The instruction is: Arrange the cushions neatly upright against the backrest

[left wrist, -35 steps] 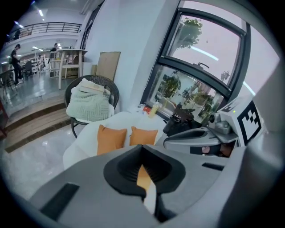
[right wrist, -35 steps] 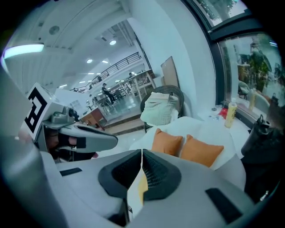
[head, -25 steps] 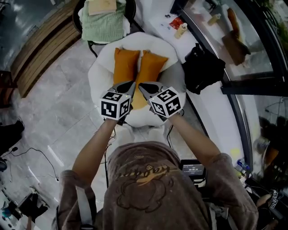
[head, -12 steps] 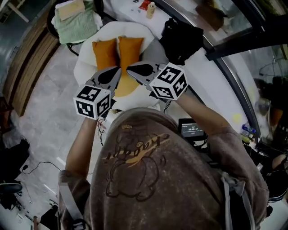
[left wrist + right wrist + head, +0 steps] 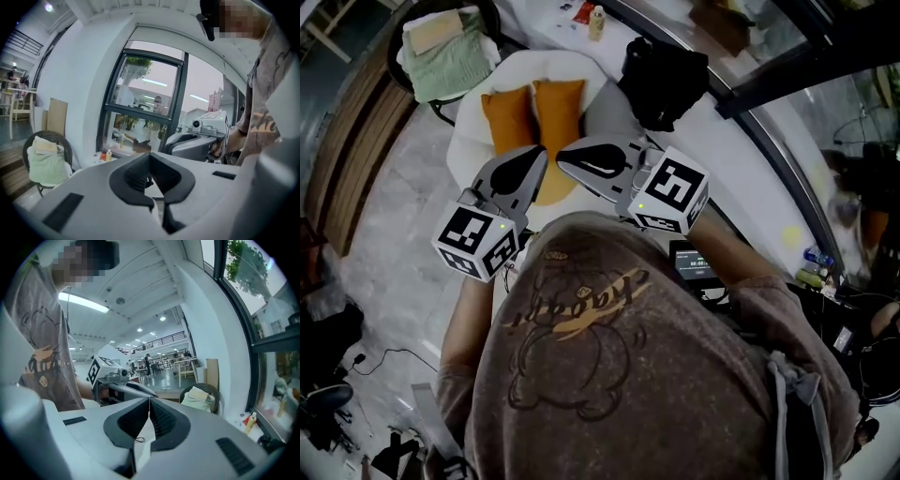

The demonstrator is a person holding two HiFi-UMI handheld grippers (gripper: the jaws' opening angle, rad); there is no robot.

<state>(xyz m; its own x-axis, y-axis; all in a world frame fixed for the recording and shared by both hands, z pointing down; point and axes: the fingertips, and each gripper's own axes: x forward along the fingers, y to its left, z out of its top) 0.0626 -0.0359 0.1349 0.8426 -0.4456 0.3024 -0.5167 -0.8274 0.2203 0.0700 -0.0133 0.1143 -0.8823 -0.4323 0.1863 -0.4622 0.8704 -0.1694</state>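
Observation:
Two orange cushions, one (image 5: 508, 120) on the left and one (image 5: 559, 108) on the right, stand side by side against the backrest of a round white armchair (image 5: 478, 108) in the head view. My left gripper (image 5: 541, 156) and right gripper (image 5: 562, 157) hover well above the chair's front, held up close to my chest, tips almost meeting. Both are shut with nothing between the jaws. In the left gripper view the left gripper (image 5: 150, 158) shows pads pressed together, and so does the right gripper (image 5: 149, 404) in its own view. Neither gripper view shows the cushions.
A wicker chair with a green towel (image 5: 445, 54) stands behind the armchair at the left. A black bag (image 5: 664, 77) lies on the white window ledge (image 5: 741, 178) to the right, and a small bottle (image 5: 597, 21) stands further back. Cables lie on the floor (image 5: 366, 281).
Both grippers have risen and drawn back from the cushions toward my chest. They stayed shut. The cushions have not moved on the chair.

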